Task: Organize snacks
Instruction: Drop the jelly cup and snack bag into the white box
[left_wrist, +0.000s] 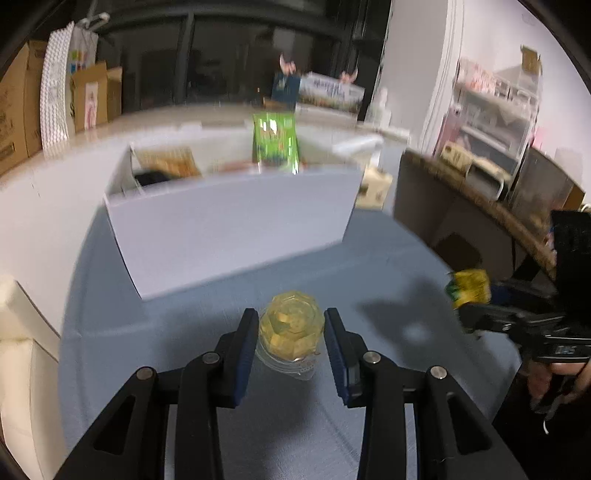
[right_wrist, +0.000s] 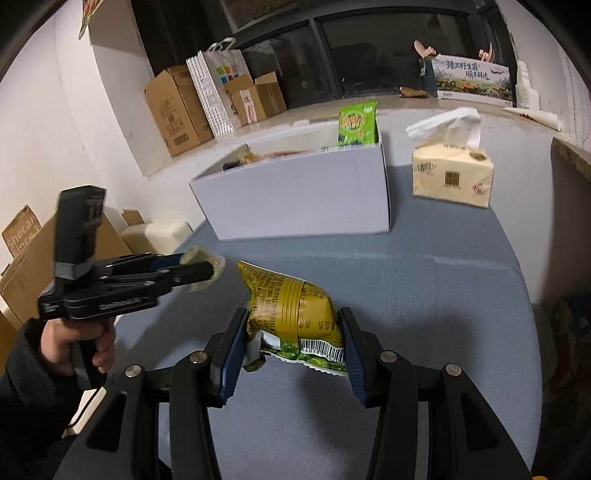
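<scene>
Snack bag (right_wrist: 295, 314) in right claw (right_wrist: 293, 345)

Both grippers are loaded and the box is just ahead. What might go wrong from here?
1. The left gripper pinches the jelly cup only near its fingertips; the smooth plastic may slip out on the way to the box.
2. The right gripper squeezes the puffy yellow pouch; it could crush or slide.
3. The green bag stands upright in the box, and a drop beside it may topple it.

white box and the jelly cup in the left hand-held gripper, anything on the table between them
Nothing: in the left wrist view only bare blue tablecloth lies between the white box and the jelly cup held in the left hand-held gripper.
</scene>
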